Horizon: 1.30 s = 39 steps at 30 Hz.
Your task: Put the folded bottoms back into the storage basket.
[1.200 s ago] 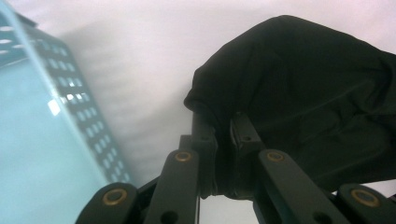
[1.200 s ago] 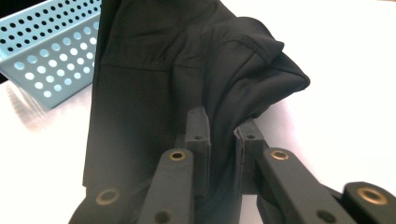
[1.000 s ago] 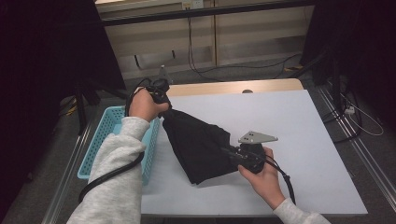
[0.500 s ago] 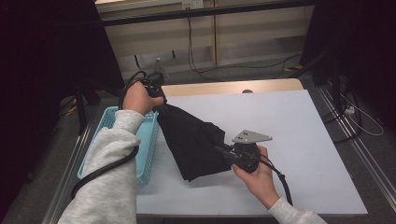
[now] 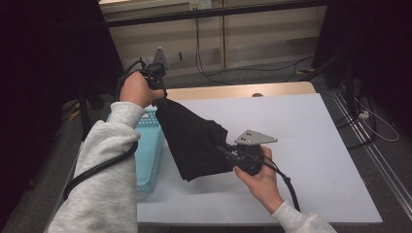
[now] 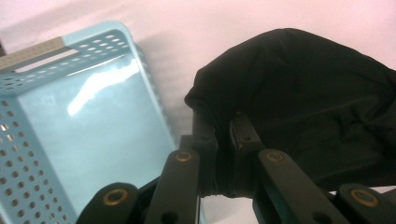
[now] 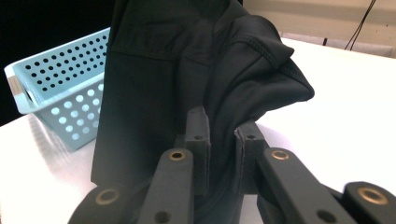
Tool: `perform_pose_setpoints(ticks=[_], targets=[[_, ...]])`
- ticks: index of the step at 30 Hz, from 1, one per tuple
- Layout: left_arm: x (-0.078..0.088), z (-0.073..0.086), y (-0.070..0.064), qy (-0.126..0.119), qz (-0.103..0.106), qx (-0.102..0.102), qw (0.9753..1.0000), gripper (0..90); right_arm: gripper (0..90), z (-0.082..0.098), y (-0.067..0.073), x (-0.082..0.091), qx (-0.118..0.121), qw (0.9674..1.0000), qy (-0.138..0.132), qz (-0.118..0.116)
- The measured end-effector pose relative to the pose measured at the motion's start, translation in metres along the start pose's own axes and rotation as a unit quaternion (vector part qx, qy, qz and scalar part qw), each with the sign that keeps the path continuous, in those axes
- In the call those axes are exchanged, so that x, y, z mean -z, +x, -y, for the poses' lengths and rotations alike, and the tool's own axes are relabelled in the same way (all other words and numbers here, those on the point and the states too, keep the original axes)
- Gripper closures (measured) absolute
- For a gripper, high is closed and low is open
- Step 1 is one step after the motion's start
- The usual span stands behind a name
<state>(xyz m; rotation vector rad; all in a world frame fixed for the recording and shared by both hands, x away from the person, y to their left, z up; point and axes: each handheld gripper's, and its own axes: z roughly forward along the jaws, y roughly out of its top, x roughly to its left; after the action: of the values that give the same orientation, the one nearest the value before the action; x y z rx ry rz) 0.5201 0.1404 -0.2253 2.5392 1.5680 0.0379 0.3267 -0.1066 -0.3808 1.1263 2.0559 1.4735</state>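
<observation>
A black cloth [image 5: 194,138] hangs stretched between both grippers above the white table [image 5: 311,141]. My left gripper [image 5: 159,96] holds its upper corner high at the table's far left, above the blue basket; in the left gripper view the jaws [image 6: 223,135] are shut on a bunched fold of the black cloth [image 6: 308,88]. My right gripper [image 5: 228,151] pinches the cloth's lower edge near the table's middle; in the right gripper view its jaws [image 7: 223,135] are shut on the black cloth [image 7: 187,70], which rises in front of them.
A light blue perforated basket [image 5: 148,160] stands on the table's left side, under the raised cloth, and appears as the basket [image 6: 70,140] with nothing in it and the basket [image 7: 60,79] at left. Cables lie on the floor beyond the table.
My left hand has risen and drawn the cloth's upper corner higher. My right hand has lifted a little with the lower edge. The cloth now hangs more stretched.
</observation>
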Motion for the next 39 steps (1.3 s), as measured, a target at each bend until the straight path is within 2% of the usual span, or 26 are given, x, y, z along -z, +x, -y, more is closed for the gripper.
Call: perform_pose_setpoints(ticks=[4, 10, 16, 20, 21, 26, 31, 35, 36, 38, 39], targets=[[0.010, 0.002, 0.004, 0.000, -0.006, 0.001, 1.0000, 83.3, 79.5, -0.006, 0.004, -0.003, 0.001, 1.0000, -0.007, -0.005], [0.026, 0.005, 0.015, -0.004, -0.012, 0.016, 0.9998, 83.3, 79.5, -0.018, 0.016, -0.010, 0.007, 0.9997, -0.013, -0.022], [0.050, 0.015, 0.032, -0.014, -0.019, 0.031, 0.9992, 83.3, 79.4, -0.036, 0.030, -0.015, 0.009, 0.9986, -0.023, -0.046], [0.064, 0.021, 0.044, -0.014, -0.025, 0.037, 0.9989, 83.3, 79.5, -0.048, 0.039, -0.022, 0.014, 0.9980, -0.028, -0.054], [0.067, 0.023, 0.047, -0.023, -0.027, 0.042, 0.9985, 83.3, 79.4, -0.050, 0.042, -0.025, 0.015, 0.9978, -0.030, -0.057], [0.076, 0.032, 0.070, -0.030, -0.035, 0.050, 0.9977, 83.3, 79.4, -0.060, 0.057, -0.040, 0.016, 0.9964, -0.033, -0.076], [0.078, 0.042, 0.100, -0.032, -0.039, 0.072, 0.9961, 83.3, 79.4, -0.065, 0.078, -0.062, 0.022, 0.9945, -0.029, -0.098], [0.077, 0.049, 0.127, -0.042, -0.049, 0.093, 0.9936, 83.3, 79.4, -0.069, 0.098, -0.083, 0.024, 0.9926, -0.028, -0.116], [0.076, 0.050, 0.136, -0.045, -0.056, 0.096, 0.9928, 83.3, 79.3, -0.071, 0.102, -0.089, 0.024, 0.9918, -0.026, -0.123], [0.071, 0.052, 0.148, -0.070, -0.072, 0.080, 0.9917, 82.7, 77.8, -0.073, 0.113, -0.103, 0.029, 0.9910, -0.026, -0.128], [0.066, 0.053, 0.154, -0.072, -0.080, 0.085, 0.9906, 81.7, 74.1, -0.073, 0.117, -0.110, 0.035, 0.9906, -0.030, -0.129]])
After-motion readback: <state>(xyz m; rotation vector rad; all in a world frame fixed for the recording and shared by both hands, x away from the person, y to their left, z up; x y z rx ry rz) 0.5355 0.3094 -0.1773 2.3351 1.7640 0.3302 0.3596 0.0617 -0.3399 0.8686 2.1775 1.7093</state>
